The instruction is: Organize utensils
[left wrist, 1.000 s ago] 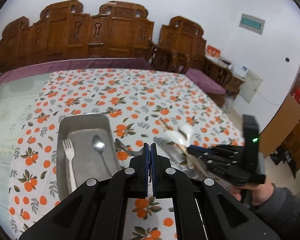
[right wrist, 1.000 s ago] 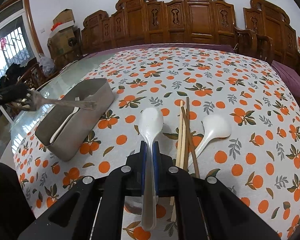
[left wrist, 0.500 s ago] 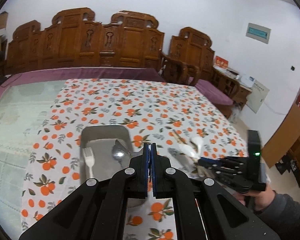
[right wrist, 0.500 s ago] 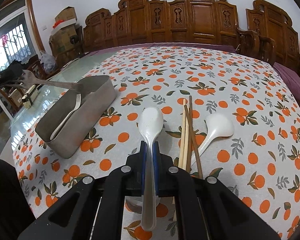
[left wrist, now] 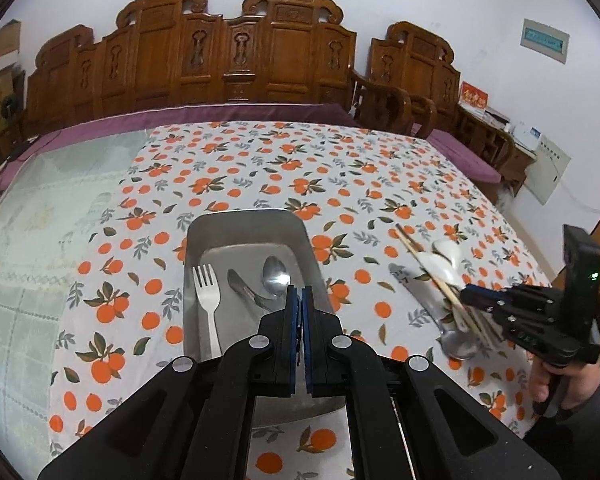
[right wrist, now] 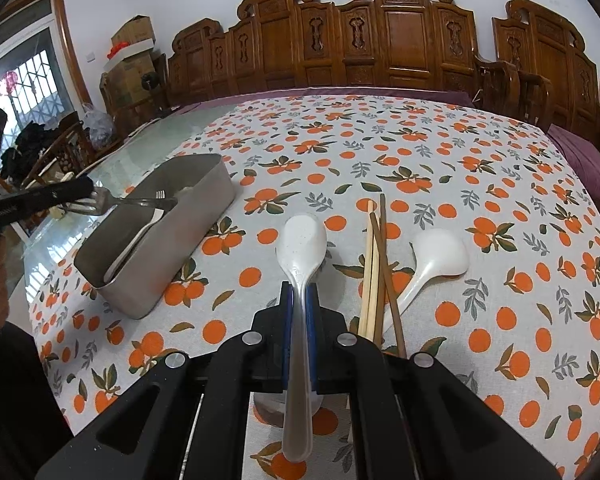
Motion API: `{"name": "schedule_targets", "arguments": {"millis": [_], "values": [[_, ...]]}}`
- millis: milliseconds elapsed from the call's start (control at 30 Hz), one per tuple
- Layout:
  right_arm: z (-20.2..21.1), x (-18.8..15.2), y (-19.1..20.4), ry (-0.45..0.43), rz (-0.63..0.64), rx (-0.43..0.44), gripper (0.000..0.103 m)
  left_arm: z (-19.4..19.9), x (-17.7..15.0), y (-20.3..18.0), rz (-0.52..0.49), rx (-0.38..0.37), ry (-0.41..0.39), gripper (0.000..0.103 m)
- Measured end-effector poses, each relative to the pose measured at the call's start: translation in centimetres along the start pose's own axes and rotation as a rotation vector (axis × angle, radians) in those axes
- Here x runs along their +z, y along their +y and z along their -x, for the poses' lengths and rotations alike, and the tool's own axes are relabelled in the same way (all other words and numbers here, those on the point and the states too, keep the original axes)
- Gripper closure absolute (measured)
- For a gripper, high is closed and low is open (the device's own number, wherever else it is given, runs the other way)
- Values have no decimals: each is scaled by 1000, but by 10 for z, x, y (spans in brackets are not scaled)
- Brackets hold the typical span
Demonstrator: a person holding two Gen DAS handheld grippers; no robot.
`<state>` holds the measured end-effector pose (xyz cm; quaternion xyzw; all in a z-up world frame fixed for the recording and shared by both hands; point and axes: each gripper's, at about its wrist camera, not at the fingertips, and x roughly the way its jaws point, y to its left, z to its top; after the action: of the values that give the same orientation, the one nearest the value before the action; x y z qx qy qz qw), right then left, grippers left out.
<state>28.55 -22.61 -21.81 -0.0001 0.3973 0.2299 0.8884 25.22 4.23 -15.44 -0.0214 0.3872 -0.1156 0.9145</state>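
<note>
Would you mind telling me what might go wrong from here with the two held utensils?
1. The right gripper pinches the white plastic spoon on its thin handle only, so it may twist or slip.
2. The left gripper holds a metal utensil over the rectangular metal tray, which already holds a white fork and a metal spoon; lowering it could knock them.

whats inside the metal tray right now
In the metal tray lie a white fork and the metal spoon gripped by the left gripper, which hides the tray's near end.
</note>
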Motion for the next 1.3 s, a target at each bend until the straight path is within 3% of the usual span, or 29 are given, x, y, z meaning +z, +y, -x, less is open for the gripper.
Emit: {"name": "schedule_targets", "arguments": {"millis": [300, 733, 933, 967, 1200, 1300], "values": [[12, 9, 25, -11, 14, 42, 95, -29, -11, 13, -5, 86, 118, 101], [13, 25, 65, -3, 33, 95, 95, -32, -11, 17, -11, 117, 134, 99], [5, 47, 89, -13, 18, 132, 95, -14, -5, 29, 16, 126, 88, 76], [3, 52, 95, -15, 17, 139, 95, -11, -4, 30, 17, 131, 80, 67], [-24, 81, 124, -8, -1, 168, 95, 13, 0, 54, 47, 191, 15, 28], [-43, 90, 135, 8, -7, 165, 95, 21, 0, 68, 74, 210, -2, 22]]}}
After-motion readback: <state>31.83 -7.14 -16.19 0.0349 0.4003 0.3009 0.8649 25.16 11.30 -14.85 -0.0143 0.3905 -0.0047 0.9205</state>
